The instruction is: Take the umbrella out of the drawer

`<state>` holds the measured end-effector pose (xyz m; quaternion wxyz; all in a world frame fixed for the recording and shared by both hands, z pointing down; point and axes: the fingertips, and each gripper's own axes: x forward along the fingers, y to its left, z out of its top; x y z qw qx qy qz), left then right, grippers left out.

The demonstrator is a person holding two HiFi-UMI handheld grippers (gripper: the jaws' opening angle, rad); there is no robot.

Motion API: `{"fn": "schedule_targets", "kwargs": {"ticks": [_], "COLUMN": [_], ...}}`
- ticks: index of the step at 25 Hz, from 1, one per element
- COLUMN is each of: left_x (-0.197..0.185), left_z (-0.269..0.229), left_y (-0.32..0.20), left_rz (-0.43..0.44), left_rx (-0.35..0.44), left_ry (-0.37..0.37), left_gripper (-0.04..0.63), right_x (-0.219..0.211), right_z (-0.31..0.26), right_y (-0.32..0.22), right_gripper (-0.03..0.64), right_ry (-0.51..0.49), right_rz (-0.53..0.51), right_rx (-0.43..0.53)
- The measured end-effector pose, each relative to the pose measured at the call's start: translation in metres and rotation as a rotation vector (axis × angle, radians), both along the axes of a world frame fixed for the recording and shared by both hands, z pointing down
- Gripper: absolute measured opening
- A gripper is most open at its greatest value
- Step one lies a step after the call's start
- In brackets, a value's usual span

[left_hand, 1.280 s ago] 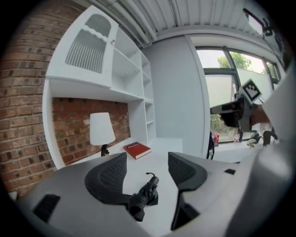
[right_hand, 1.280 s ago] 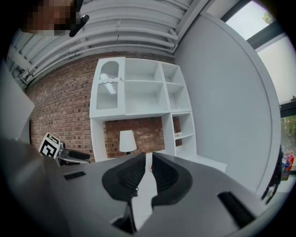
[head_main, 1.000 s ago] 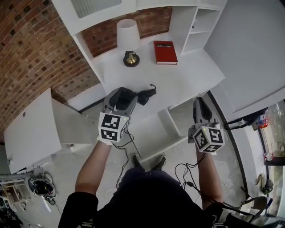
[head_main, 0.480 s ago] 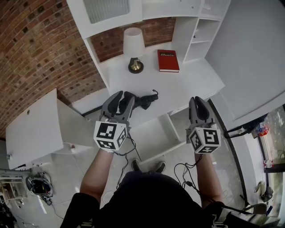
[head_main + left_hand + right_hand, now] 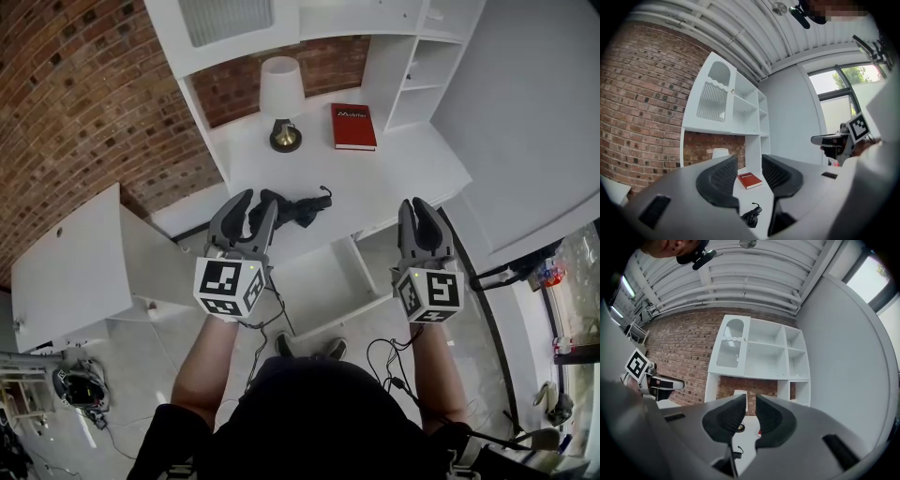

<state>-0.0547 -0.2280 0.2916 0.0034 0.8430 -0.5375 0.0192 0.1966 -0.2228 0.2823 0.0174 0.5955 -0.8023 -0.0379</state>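
The left tongs point(image 5: 255, 197) were spread round one end of the umbrella point(image 5: 298, 208) a second ago; now they've lifted off and clenched empty, while the right tongs point(image 5: 424, 203) have just been easing apart, empty too. It's lying on the surface point(image 5: 394, 178) at 6 o'clock of the lamp point(image 5: 281, 89), out of the open drawer point(image 5: 323, 281), so I'd say the job's basically done.

Black folded umbrella point(image 5: 298, 208), out of drawer point(image 5: 319, 279)

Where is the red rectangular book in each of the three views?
Head view: red rectangular book upper centre, on the white desk.
Left gripper view: book at lower centre.
Right gripper view: only a red sliver, lower centre.
Shared landmark: white-shaded lamp, left of it.
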Motion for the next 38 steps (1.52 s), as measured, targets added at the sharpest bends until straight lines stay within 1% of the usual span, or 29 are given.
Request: {"fn": "schedule_targets", "kwargs": {"ticks": [3,13,17,20,30,38], "left_x": [0.0026,0.0071,0.0053,0.0041,0.0057,0.0052], "left_z": [0.0045,0.0076,0.0084,0.0096,0.0073,0.0054], "left_y": [-0.0003,-0.0024,-0.0029,-0.0036,-0.0054,-0.0056], "left_rz": [0.001,0.017,0.015,0.011,0.012,0.005], "left_rx": [-0.003,-0.011,-0.013,-0.016,-0.012,-0.02], "left_ry": [-0.022,-0.036,-0.038,-0.044,-0.048,-0.024], "left_gripper": [0.16,0.16,0.16,0.16,0.16,0.16], "right_x": [0.0016,0.0029,0.0005,-0.0011,-0.0026,-0.0047], "right_z": [0.0019,0.0053,0.0039,0.002,0.0009,0.0029], "right_y": [-0.0009,-0.0053,-0.0051,-0.0051,-0.0064,-0.006], "right_gripper": [0.061,0.061,0.038,0.032,0.035,0.034], "right_ry": [-0.004,-0.011,0.004,0.001,-0.006,-0.002], "right_rz": [0.0,0.0,0.005,0.0,-0.019,-0.034], "right_rx": [-0.002,-0.009,-0.009,-0.004,-0.007,-0.014]}}
